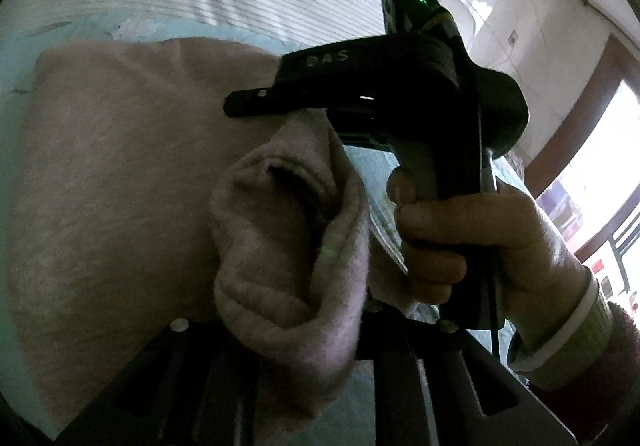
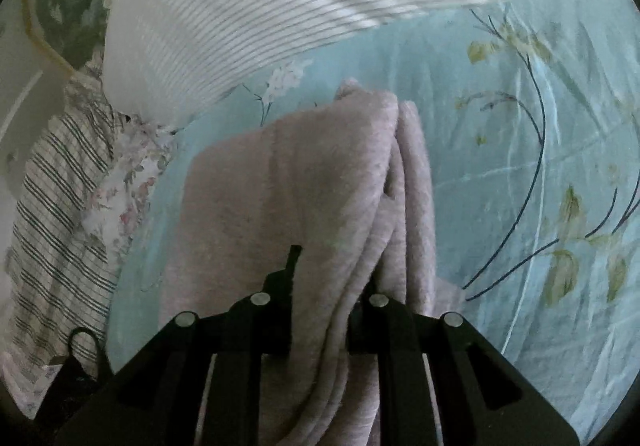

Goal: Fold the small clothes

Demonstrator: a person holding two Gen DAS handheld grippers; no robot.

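Note:
A small pale pink knitted garment (image 1: 120,186) lies on a light blue flowered bedsheet (image 2: 520,126). In the left wrist view my left gripper (image 1: 304,330) is shut on a bunched fold of the garment, which covers its fingertips. My right gripper (image 1: 256,102) shows there too, held in a hand (image 1: 472,242), its fingers closed over the same fold from above. In the right wrist view my right gripper (image 2: 320,326) is shut on a thick bundle of the pink garment (image 2: 304,174), which hangs forward over the sheet.
A white ribbed blanket (image 2: 248,18) lies at the far side of the bed. Striped and flowered cloths (image 2: 68,206) are heaped at the left. A wall and a window (image 1: 592,166) stand to the right of the left wrist view.

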